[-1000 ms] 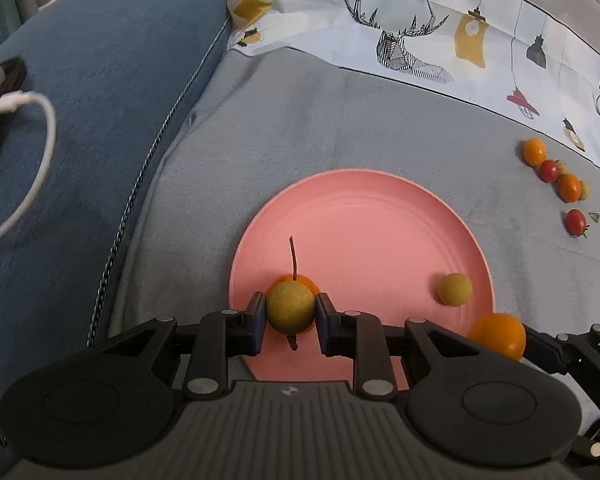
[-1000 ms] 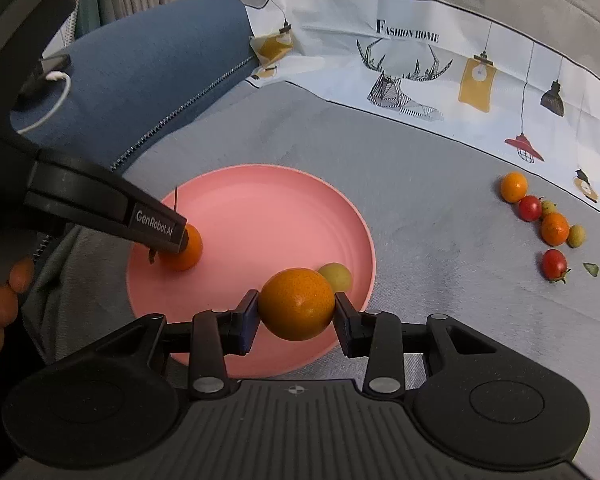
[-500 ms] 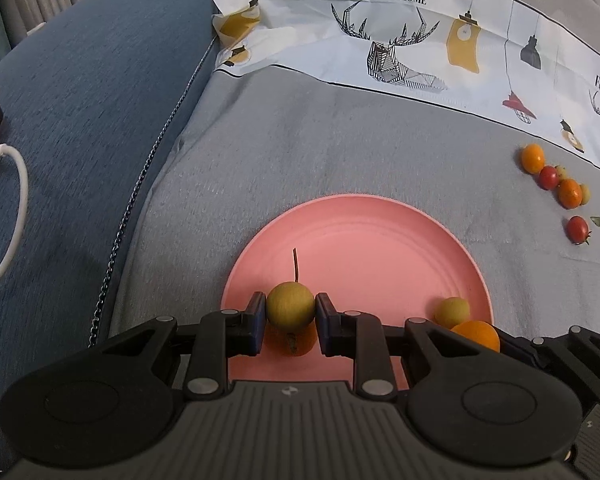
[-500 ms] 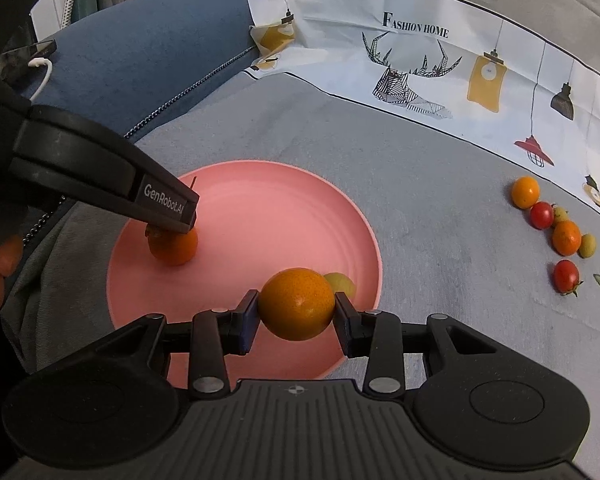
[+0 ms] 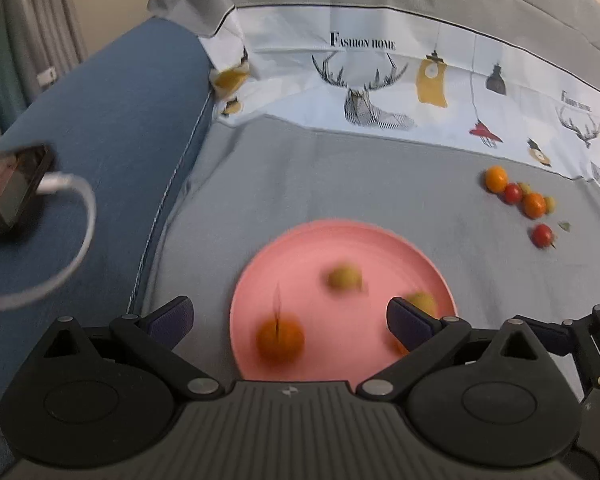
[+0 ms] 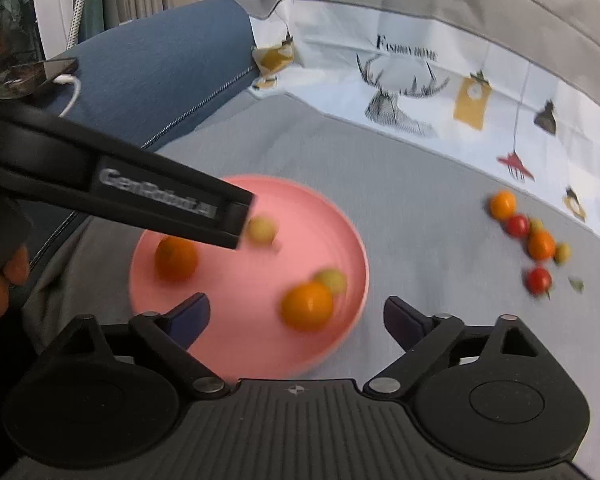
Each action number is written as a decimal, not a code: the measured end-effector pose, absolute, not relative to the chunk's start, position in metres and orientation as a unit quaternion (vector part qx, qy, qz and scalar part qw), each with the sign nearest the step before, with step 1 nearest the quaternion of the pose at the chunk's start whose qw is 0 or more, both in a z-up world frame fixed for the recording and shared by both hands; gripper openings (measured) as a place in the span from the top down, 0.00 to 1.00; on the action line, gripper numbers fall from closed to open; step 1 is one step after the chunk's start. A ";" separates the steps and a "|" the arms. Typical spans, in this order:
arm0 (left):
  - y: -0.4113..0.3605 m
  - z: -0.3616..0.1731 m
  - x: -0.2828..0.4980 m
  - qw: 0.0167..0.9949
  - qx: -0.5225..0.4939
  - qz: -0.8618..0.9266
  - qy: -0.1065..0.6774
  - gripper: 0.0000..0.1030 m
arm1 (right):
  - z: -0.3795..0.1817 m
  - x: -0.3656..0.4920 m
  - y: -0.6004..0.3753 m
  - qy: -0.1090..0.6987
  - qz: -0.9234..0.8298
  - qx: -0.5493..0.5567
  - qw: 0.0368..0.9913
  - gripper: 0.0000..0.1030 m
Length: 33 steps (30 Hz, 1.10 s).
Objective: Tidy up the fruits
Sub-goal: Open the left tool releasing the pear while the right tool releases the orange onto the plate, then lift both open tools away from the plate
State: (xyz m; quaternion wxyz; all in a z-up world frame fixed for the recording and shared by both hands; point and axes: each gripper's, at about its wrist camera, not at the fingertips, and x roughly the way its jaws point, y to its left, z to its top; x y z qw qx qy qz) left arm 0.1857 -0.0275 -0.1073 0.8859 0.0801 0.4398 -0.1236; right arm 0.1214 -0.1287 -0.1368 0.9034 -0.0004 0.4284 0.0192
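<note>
A pink plate (image 5: 340, 240) (image 6: 236, 300) lies on grey cloth. On it rest a stemmed orange (image 5: 280, 340) (image 6: 176, 258), two yellow-green fruits (image 5: 344, 278) (image 5: 420, 302) and a second orange (image 6: 307, 306). My left gripper (image 5: 288, 312) hovers above the plate's near edge. Its jaws are opening wide and grip nothing. My right gripper (image 6: 296, 310) hangs over the plate's near right side, its jaws opening too. The orange lies loose below them. The left gripper's finger (image 6: 180, 204) crosses the right wrist view.
Several small oranges, red tomatoes and green fruits (image 5: 516, 196) (image 6: 528, 236) lie loose on the cloth, right of the plate. A phone with a white cable (image 5: 12, 188) sits on the blue cushion at left. A printed cloth (image 5: 380, 80) runs along the back.
Both grippers went from shut to open. The left let go of a yellow-green fruit and the right an orange, and both now lie on the plate. Both grippers rose and pulled back.
</note>
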 end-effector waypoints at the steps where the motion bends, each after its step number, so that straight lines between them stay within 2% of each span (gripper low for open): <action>1: -0.024 -0.107 0.177 0.883 0.079 -0.120 0.446 0.00 | -0.135 0.114 -0.130 0.435 0.017 0.001 0.900 0.06; 6: 0.000 -0.102 0.134 0.880 0.089 -0.088 0.458 0.00 | -0.121 0.077 -0.138 0.450 0.005 0.010 0.893 0.05; 10: 0.015 -0.093 0.104 0.879 0.081 -0.081 0.463 0.00 | -0.099 0.046 -0.141 0.422 -0.011 0.013 0.906 0.04; 23: 0.021 -0.031 0.028 0.920 0.083 -0.063 0.378 0.00 | -0.034 -0.032 -0.131 0.312 -0.012 -0.016 0.950 0.02; 33: 0.020 -0.018 -0.011 0.929 0.093 -0.068 0.353 0.00 | -0.015 -0.075 -0.134 0.269 -0.018 0.000 0.963 0.01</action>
